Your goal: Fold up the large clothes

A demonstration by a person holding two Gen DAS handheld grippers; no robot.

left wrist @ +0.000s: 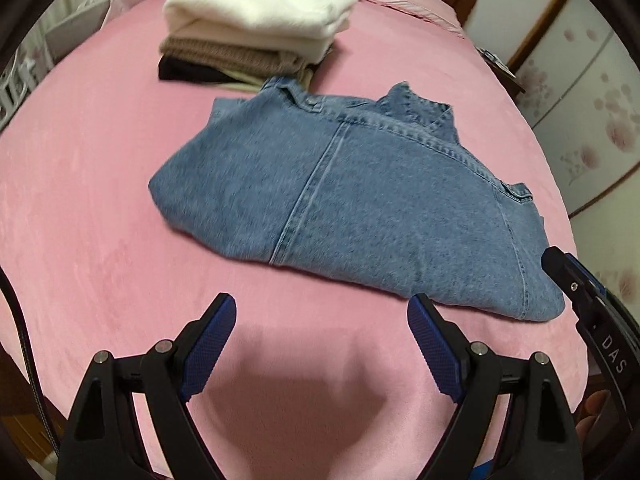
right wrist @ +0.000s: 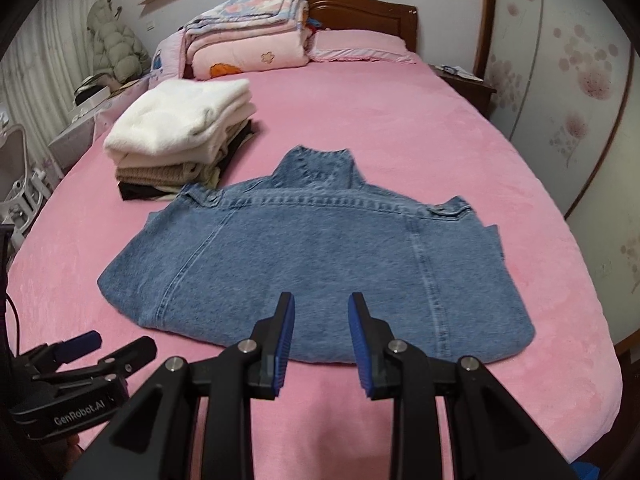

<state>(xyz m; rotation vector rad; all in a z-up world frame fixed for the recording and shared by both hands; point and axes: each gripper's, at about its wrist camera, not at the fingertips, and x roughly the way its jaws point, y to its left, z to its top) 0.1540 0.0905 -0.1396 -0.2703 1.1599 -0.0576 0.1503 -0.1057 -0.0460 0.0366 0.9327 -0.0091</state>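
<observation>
A big pink bed (right wrist: 400, 128) holds a blue denim jacket (right wrist: 316, 256), back side up, in its middle, collar toward the headboard. Its wide bottom edge runs across, just past both grippers. The right gripper (right wrist: 321, 300), partly spread and empty, hangs nearest. The left gripper (left wrist: 320, 312) gapes wide, empty.

Blue denim jacket (right wrist: 316, 256), folded, back up, collar away, flat on pink bed, apparently sleeves tucked under

Left tongs (left wrist: 322, 312) wide apart, right tongs (right wrist: 321, 306) half-parted, both empty.
</observation>
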